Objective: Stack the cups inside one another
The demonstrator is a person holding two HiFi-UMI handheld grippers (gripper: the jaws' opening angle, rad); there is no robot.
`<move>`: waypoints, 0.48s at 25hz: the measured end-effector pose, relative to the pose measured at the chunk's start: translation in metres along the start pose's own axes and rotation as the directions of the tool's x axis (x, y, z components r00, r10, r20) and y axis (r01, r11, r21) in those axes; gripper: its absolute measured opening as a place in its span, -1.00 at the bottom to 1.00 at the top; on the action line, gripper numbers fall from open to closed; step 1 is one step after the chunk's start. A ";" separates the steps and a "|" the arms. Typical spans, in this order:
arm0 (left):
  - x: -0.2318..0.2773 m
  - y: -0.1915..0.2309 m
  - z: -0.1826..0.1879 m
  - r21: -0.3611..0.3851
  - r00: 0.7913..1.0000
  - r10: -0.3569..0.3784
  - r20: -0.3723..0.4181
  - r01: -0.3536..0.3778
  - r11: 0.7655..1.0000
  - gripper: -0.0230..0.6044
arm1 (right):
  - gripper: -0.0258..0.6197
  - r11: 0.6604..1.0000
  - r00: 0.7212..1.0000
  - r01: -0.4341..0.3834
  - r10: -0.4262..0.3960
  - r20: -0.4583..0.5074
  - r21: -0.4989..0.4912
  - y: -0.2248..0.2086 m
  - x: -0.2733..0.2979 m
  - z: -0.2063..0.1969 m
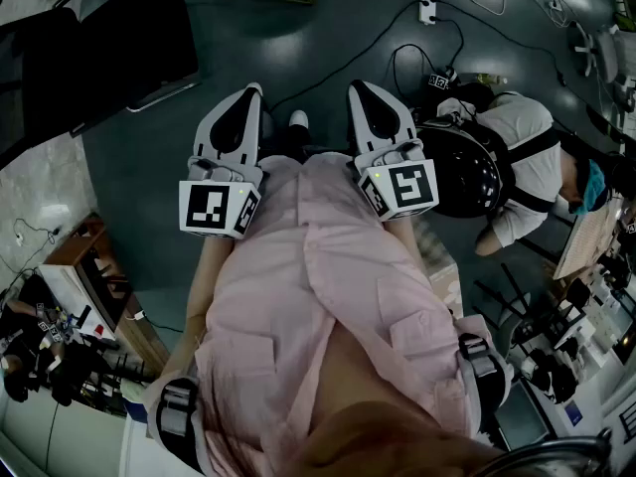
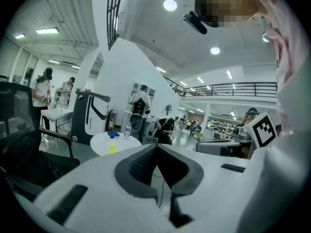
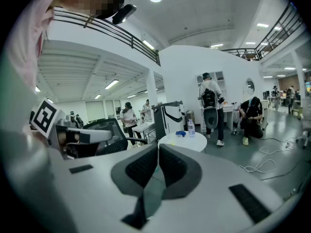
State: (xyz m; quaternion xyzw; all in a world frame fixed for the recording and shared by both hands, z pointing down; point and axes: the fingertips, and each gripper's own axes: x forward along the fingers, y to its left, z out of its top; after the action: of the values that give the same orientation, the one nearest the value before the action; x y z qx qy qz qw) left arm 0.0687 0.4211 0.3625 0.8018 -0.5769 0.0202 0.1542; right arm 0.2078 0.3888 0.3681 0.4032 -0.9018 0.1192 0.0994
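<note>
Far off, a round white table [image 2: 99, 144] carries a yellow cup [image 2: 112, 148], a blue object [image 2: 113, 135] and a clear water bottle [image 2: 127, 129]. The right gripper view shows the same table [image 3: 192, 142] with the blue object [image 3: 181, 133] and bottle [image 3: 191, 127]. I hold both grippers close to my chest, pointing forward over the floor. My left gripper [image 1: 253, 89] [image 2: 156, 147] has its jaws together with nothing between them. My right gripper [image 1: 355, 87] [image 3: 158, 147] is also shut and empty. Neither is near the table.
A person in a black helmet [image 1: 467, 172] crouches just right of my right gripper. Cables [image 1: 417, 38] run across the dark floor ahead. A black office chair [image 2: 24, 144] is at my left, and a white-and-black machine [image 2: 92, 115] stands behind the table. Several people stand further back.
</note>
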 end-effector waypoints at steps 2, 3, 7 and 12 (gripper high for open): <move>-0.002 -0.004 0.000 -0.001 1.000 0.010 0.004 -0.010 1.000 -0.88 | -0.82 1.000 1.000 -0.004 0.004 -0.001 -0.001 0.000 -0.004 -0.001; -0.004 -0.005 0.001 -0.003 1.000 0.013 0.008 -0.013 1.000 -0.88 | -0.82 1.000 1.000 -0.006 0.006 -0.001 0.000 0.000 -0.006 -0.001; -0.008 -0.012 0.002 -0.010 0.999 0.025 0.025 -0.025 1.000 -0.88 | -0.82 1.000 1.000 -0.013 0.013 0.000 0.004 -0.001 -0.014 -0.002; -0.008 -0.016 0.002 0.001 0.999 0.028 0.027 -0.028 1.000 -0.88 | -0.82 1.000 1.000 -0.022 0.022 0.005 0.005 -0.004 -0.015 -0.001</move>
State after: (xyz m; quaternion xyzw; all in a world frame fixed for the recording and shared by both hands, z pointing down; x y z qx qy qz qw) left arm 0.0805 0.4318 0.3551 0.7940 -0.5902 0.0120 0.1455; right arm 0.2209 0.3967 0.3657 0.3940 -0.9061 0.1214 0.0950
